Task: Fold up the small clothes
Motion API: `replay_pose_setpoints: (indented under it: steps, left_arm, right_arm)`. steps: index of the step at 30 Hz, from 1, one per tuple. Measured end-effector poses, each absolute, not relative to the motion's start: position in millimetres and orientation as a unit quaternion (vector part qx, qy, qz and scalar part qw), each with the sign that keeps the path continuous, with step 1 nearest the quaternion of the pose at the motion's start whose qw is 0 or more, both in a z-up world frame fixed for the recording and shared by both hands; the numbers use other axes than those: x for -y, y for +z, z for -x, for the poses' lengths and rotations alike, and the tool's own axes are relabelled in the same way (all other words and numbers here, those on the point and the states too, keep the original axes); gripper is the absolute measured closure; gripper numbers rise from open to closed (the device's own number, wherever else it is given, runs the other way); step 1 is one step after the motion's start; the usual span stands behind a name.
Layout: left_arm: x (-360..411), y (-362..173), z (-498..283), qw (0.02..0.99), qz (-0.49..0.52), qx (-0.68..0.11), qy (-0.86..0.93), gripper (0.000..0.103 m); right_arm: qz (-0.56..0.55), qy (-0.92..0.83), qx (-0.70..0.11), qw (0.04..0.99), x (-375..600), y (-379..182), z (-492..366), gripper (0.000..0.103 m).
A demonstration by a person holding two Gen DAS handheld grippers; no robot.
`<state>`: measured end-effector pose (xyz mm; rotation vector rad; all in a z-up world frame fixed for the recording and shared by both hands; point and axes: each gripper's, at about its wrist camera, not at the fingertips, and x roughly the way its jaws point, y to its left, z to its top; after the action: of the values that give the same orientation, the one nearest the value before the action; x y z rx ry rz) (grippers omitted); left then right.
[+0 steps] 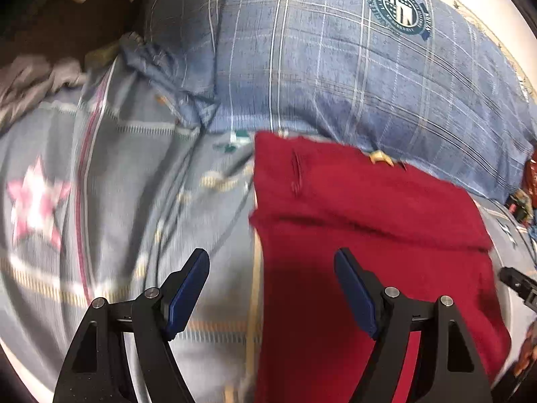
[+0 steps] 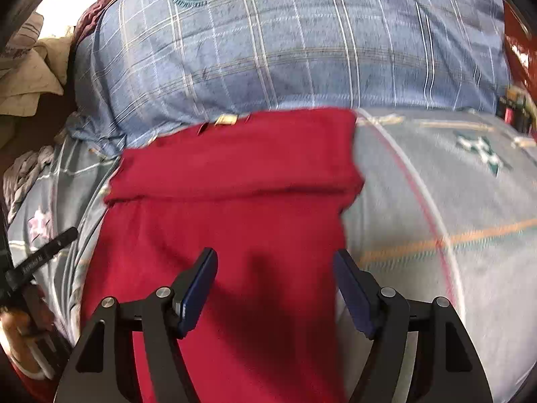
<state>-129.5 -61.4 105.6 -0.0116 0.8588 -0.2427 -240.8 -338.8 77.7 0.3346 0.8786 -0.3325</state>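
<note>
A red garment [image 1: 369, 221] lies flat on the grey bedsheet [image 1: 127, 201], its far part folded over toward me with a fold edge across it. It also shows in the right wrist view [image 2: 235, 201]. My left gripper [image 1: 272, 268] is open and empty, above the garment's left edge. My right gripper [image 2: 275, 268] is open and empty, above the garment's right side near its right edge. Part of the other gripper shows at the right edge of the left view [image 1: 518, 285] and at the left edge of the right view [image 2: 40, 252].
A blue plaid pillow [image 1: 335, 50] with a round crest [image 1: 399, 6] lies just behind the garment; it also shows in the right view [image 2: 285, 40]. Crumpled grey cloth [image 1: 30, 80] and beige cloth [image 2: 30, 74] lie at the far left. A pink star [image 1: 33, 201] marks the sheet.
</note>
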Motion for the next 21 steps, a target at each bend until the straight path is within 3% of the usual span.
replay_pose_setpoints:
  steps: [6, 8, 13, 18, 21]
  left_arm:
    - [84, 91, 69, 0.896, 0.029, -0.428, -0.113, 0.026]
    - [90, 82, 52, 0.892, 0.03, -0.438, -0.112, 0.026]
    - [97, 45, 26, 0.882, 0.017, -0.46, -0.097, 0.026]
    - [99, 29, 13, 0.877, 0.025, -0.47, -0.091, 0.023]
    - [101, 27, 8, 0.879, 0.024, -0.467, -0.091, 0.022]
  right_arm:
    - [-0.121, -0.219, -0.412, 0.876, 374, 82, 214, 0.034]
    - [-0.112, -0.221, -0.416, 0.875, 386, 78, 202, 0.047]
    - [-0.087, -0.23, -0.449, 0.859, 406, 51, 185, 0.064]
    - [-0.101, -0.197, -0.46, 0.859, 413, 50, 196, 0.064]
    - [-0.092, -0.199, -0.441, 0.87, 417, 64, 209, 0.059]
